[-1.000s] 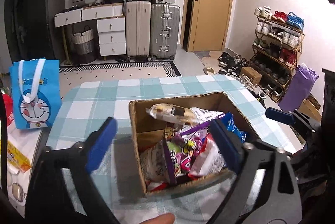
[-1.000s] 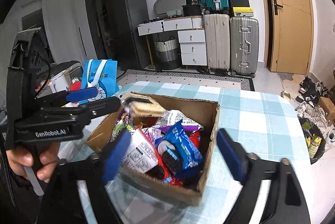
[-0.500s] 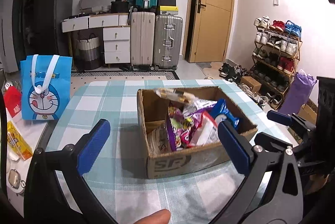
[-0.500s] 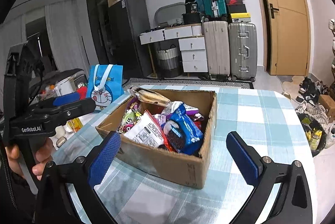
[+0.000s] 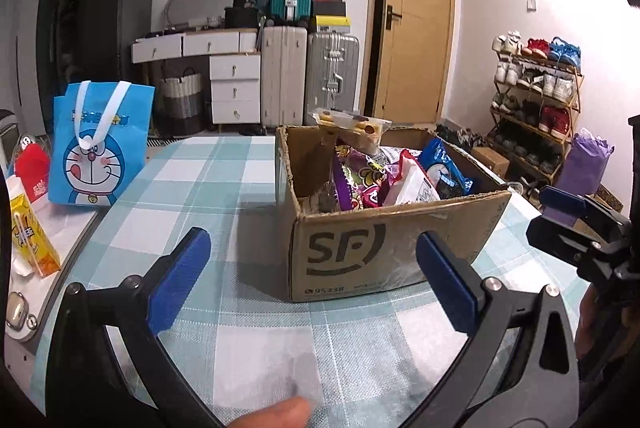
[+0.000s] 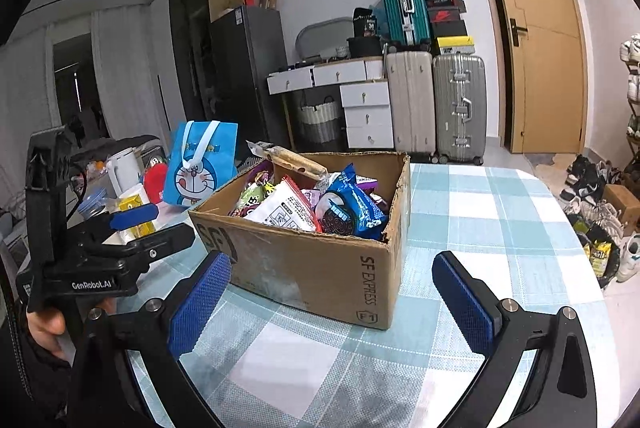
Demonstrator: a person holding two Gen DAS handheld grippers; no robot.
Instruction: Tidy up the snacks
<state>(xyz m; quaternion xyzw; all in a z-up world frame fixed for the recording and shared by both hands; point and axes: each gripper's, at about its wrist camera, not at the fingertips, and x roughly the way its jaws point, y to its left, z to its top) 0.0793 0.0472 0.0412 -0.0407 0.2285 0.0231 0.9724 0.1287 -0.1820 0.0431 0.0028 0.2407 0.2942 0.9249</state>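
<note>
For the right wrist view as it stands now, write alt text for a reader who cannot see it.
An open cardboard box full of snack packets sits on a checked tablecloth, with the open right gripper in front of it, empty. The left gripper is at the left edge, suitcases and a door behind.

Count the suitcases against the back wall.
3. A teal suitcase stands on top; below it a beige suitcase and a silver suitcase stand side by side, left of the door. Others may be hidden behind.
</note>
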